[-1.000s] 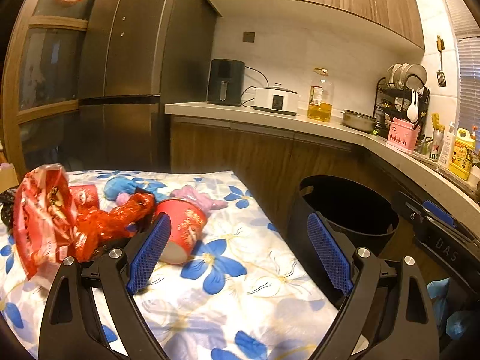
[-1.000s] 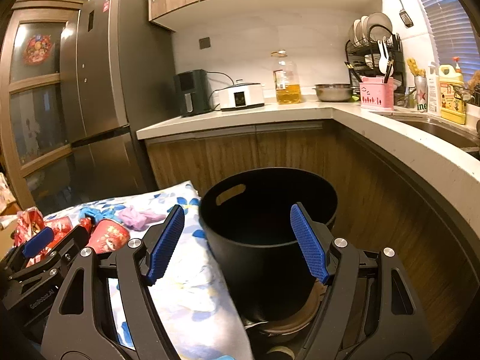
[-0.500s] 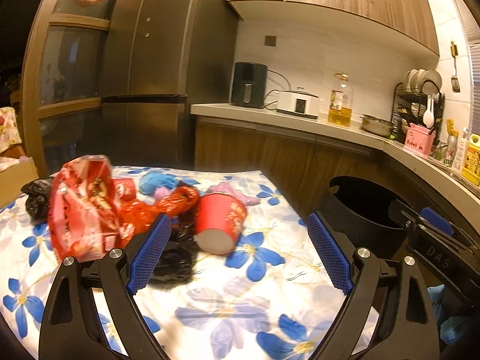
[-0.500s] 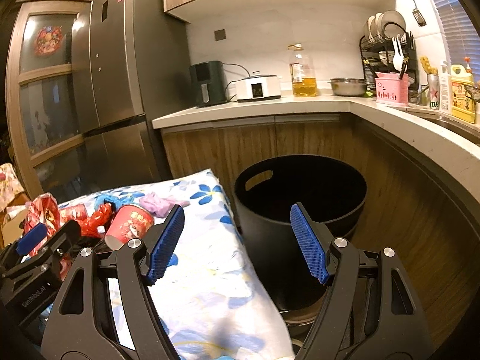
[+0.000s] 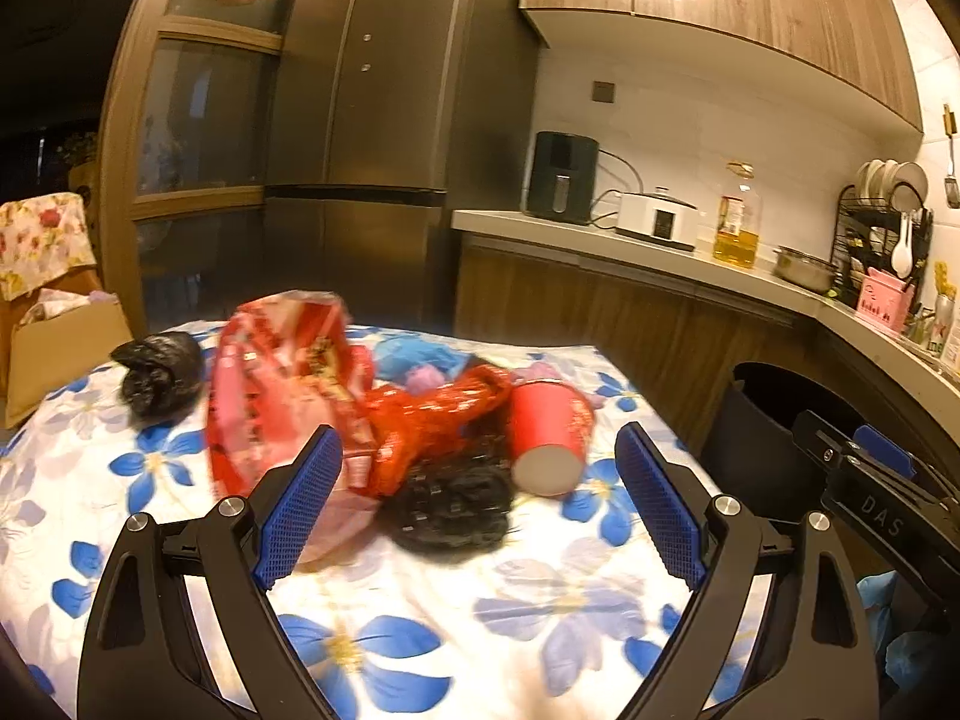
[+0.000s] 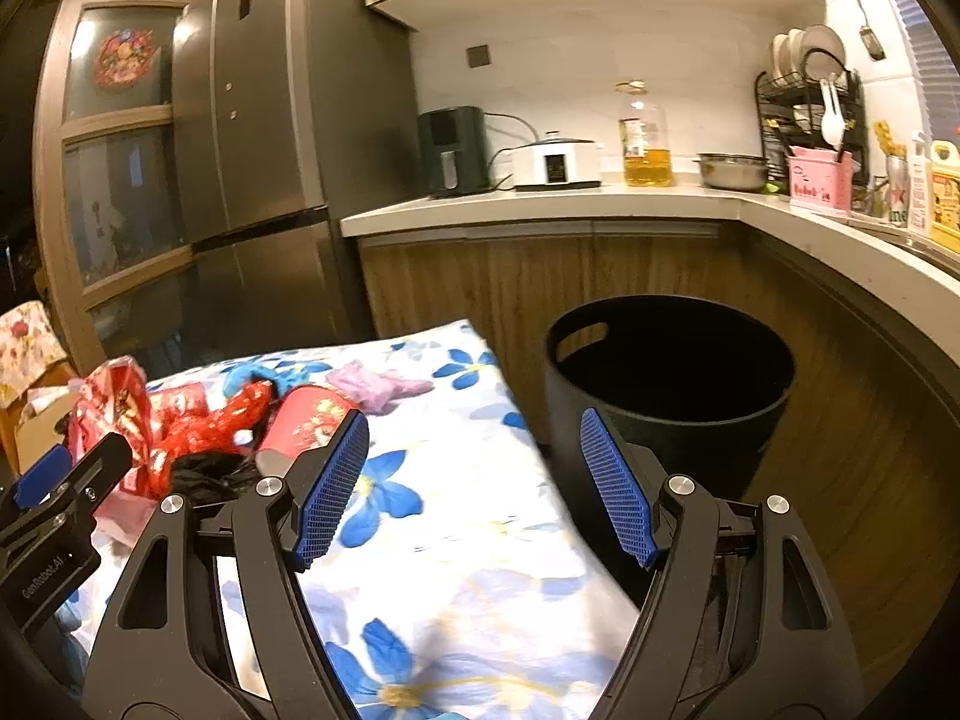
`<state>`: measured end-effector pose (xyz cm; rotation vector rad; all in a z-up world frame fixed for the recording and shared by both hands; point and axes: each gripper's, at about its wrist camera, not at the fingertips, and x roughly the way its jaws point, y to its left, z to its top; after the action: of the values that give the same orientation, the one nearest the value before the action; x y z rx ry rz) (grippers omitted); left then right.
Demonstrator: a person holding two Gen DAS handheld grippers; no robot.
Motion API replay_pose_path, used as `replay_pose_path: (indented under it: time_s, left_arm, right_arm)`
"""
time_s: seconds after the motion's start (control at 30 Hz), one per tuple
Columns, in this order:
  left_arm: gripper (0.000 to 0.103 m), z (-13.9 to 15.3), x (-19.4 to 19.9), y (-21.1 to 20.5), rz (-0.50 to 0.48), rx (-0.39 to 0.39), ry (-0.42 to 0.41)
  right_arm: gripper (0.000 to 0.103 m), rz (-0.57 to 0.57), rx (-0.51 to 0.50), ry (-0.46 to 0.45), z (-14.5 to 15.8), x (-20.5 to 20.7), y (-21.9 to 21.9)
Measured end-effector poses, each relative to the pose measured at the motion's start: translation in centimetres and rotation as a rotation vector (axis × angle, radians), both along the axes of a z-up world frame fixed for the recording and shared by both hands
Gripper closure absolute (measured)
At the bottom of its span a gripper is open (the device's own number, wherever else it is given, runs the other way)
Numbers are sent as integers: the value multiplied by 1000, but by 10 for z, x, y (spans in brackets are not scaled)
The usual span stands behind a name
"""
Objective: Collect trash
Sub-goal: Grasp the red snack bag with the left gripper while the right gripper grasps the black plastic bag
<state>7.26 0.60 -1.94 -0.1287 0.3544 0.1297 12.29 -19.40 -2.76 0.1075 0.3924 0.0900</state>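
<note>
Collection has not visibly begun: every piece of trash seen lies on the flower-print cloth, and what shows of the inside of the black bin is dark, its bottom out of sight. The left gripper stands with jaws wide and nothing between the pads; the heap sits just ahead of them, the crumpled black bag closest and roughly centred in the gap, the red paper cup on its side ahead and toward the right jaw, the large red snack packet ahead of the left jaw, the twisted red foil wrapper between packet and cup. The right gripper is likewise wide and empty, the cloth edge ahead between its jaws, the bin beyond its right jaw, the heap beyond its left jaw. Judged remaining: the whole pile, piece by piece, into the bin. The left wrist view alone shows a second black bag well beyond the left jaw and the cup's closed base facing the camera; it catches only a sliver of the bin. The right wrist view alone shows the bin's full rim and handle slot, and a pale purple scrap lying clear behind the cup. Blue scraps behind the heap cannot be identified.
</note>
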Motion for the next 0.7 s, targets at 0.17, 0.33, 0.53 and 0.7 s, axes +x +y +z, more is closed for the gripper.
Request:
replay_pose_path:
  time_s: [0.17, 0.33, 0.53, 0.7]
  left_arm:
    - [14, -5, -7, 26, 63, -7, 10]
    - [14, -9, -9, 59, 146, -11, 17]
    - [14, -10, 0, 95, 206, -47, 34]
    - [25, -21, 7, 103, 174, -80, 82]
  right_arm:
    - [31, 56, -9, 14, -8, 1, 25]
    - [31, 100, -23, 26, -16, 1, 48]
    - [31, 141, -34, 45, -25, 4, 68]
    - [31, 165, -33, 54, -30, 7, 82]
